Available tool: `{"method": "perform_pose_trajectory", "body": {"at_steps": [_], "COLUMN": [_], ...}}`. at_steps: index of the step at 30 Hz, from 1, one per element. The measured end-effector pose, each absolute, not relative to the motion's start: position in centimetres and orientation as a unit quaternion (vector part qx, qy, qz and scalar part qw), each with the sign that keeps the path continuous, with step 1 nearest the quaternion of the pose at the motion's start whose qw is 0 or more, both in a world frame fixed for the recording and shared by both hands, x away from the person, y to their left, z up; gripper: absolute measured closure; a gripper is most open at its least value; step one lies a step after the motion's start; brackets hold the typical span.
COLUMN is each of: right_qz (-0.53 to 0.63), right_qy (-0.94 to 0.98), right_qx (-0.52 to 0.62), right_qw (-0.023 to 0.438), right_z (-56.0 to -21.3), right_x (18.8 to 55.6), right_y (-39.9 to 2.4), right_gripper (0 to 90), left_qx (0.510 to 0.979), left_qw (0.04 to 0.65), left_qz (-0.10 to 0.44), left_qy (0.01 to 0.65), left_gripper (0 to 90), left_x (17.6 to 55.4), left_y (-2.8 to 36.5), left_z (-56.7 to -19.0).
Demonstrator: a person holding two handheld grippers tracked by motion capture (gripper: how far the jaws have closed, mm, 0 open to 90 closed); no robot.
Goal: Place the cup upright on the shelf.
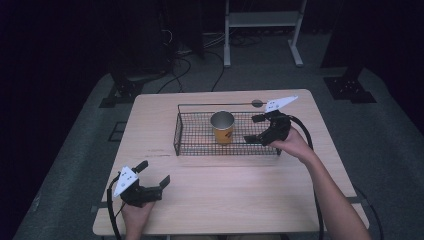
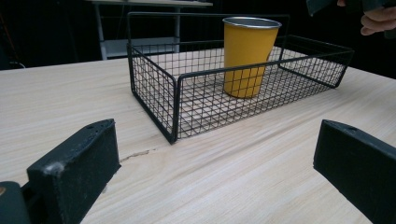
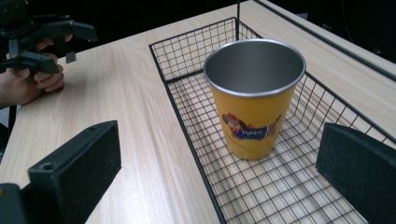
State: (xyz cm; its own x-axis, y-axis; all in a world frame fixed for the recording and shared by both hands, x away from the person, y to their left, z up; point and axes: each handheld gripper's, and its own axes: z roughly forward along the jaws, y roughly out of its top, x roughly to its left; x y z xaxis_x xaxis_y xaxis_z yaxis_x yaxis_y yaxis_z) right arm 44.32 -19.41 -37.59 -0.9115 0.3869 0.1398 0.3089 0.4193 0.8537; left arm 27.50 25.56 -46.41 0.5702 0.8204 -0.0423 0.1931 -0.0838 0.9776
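The right gripper (image 1: 256, 129) hovers released beside the yellow metal cup (image 1: 222, 128) in the black wire basket (image 1: 200, 148); its own view reveals the cup's printed logo; the left gripper (image 1: 154, 173) rests released, well apart from the basket

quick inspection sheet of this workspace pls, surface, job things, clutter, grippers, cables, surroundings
surface: light wooden table, bare around the basket; a small dark round mark near its far edge.
job's things: yellow metal cup upright and empty inside a black wire basket.
clutter: nothing seen.
grippers: right gripper open, over the basket's right end beside the cup, not touching it; left gripper open, held low at the table's near left, holding nothing.
cables: a black cable trails from the right gripper along the forearm; another loops from the left gripper.
surroundings: dark room, grey floor mat, white metal frame and loose floor cables behind.
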Motion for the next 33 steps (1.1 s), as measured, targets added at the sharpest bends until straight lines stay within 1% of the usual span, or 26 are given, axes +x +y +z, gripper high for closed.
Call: {"method": "perform_pose_trajectory", "body": {"at_steps": [2, 33], "right_qz": [0.493, 0.504], "right_qy": [0.844, 0.837], "right_qx": [0.209, 0.212], "right_qw": [0.034, 0.028], "right_z": [-37.7, -38.7], "right_x": [44.3, 42.0], "right_y": [-19.5, -21.8], "right_gripper": [0.0, 0.0], "left_qx": [0.682, 0.683], "left_qw": [0.565, 0.564], "left_qz": [0.277, 0.278], "left_qy": [0.372, 0.371], "left_gripper": [0.0, 0.0], "left_x": [27.5, 27.5], "left_y": [25.6, 25.6], "left_z": [-46.4, -46.4]}}
